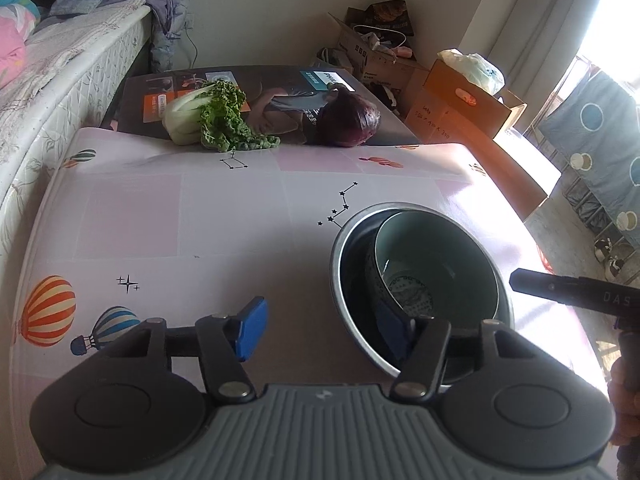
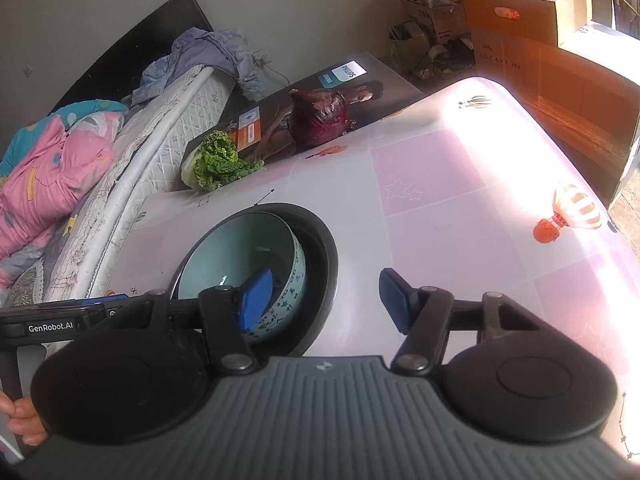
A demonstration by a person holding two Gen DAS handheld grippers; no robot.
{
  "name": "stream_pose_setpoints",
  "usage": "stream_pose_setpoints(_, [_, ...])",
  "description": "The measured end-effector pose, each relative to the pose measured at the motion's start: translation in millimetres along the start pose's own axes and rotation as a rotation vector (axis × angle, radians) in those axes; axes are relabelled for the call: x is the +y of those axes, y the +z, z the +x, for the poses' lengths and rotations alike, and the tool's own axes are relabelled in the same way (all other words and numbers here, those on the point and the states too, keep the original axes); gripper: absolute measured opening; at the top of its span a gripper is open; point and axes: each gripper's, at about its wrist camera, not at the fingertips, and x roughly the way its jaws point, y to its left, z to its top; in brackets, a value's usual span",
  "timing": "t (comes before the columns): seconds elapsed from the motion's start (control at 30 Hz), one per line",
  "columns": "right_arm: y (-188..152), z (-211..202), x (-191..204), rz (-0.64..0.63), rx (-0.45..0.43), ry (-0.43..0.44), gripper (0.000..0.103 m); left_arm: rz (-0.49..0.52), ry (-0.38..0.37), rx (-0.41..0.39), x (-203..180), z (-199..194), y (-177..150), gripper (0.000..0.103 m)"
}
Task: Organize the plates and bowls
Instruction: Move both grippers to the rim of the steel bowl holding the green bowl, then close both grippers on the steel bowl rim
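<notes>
A pale green ceramic bowl [image 1: 436,256] with a blue pattern sits tilted inside a larger metal bowl [image 1: 348,280] on the table. In the right wrist view the ceramic bowl [image 2: 240,248] leans against the right side of the metal bowl [image 2: 320,240]. My left gripper [image 1: 324,328] is open and empty; its right finger overlaps the metal bowl's near rim. My right gripper [image 2: 326,300] is open and empty, with its left finger above the ceramic bowl and its right finger over the table. The right gripper's body also shows in the left wrist view [image 1: 576,292].
The table [image 1: 200,220] has a pink and white cloth with balloon prints. A leafy cabbage [image 1: 208,120] and a red cabbage [image 1: 352,120] lie on a printed box at its far edge. A bed [image 1: 60,80] is left, cardboard boxes [image 1: 460,108] right.
</notes>
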Motion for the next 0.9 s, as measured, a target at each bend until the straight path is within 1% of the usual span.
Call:
stream_pose_setpoints(0.1, [0, 12, -6, 0.031, 0.016, 0.011, 0.054, -0.021, -0.016, 0.023, 2, 10, 1, 0.050])
stream_pose_setpoints(0.17, [0, 18, -8, 0.046, 0.026, 0.015, 0.054, -0.038, -0.021, 0.038, 4, 16, 2, 0.041])
stream_pose_setpoints(0.27, [0, 22, -11, 0.061, 0.022, 0.020, 0.053, -0.082, -0.046, 0.056, 11, 25, 3, 0.037])
stream_pose_setpoints(0.33, [1, 23, -14, 0.074, 0.032, 0.024, 0.045, -0.108, -0.067, 0.067, 16, 29, 4, 0.035])
stream_pose_setpoints(0.37, [1, 25, -15, 0.083, 0.040, 0.028, 0.044, -0.116, -0.073, 0.070, 17, 30, 5, 0.033])
stream_pose_setpoints(0.43, [0, 28, -16, 0.089, 0.055, 0.037, 0.035, -0.120, -0.078, 0.073, 17, 33, 6, 0.032])
stream_pose_setpoints(0.53, [-2, 32, -14, 0.081, 0.066, 0.026, 0.030, -0.112, -0.073, 0.077, 14, 37, 7, 0.030])
stream_pose_setpoints(0.6, [-4, 36, -14, 0.081, 0.076, 0.021, 0.028, -0.114, -0.074, 0.080, 13, 38, 7, 0.029])
stream_pose_setpoints(0.7, [-5, 42, -16, 0.110, 0.084, 0.028, 0.028, -0.130, -0.061, 0.070, 13, 40, 6, 0.028])
stream_pose_setpoints(0.83, [-5, 50, -16, 0.121, 0.092, 0.027, 0.026, -0.109, -0.041, 0.068, 7, 44, 3, 0.028])
stream_pose_setpoints(0.9, [-6, 53, -15, 0.117, 0.100, 0.028, 0.025, -0.111, -0.041, 0.079, 5, 48, 3, 0.027])
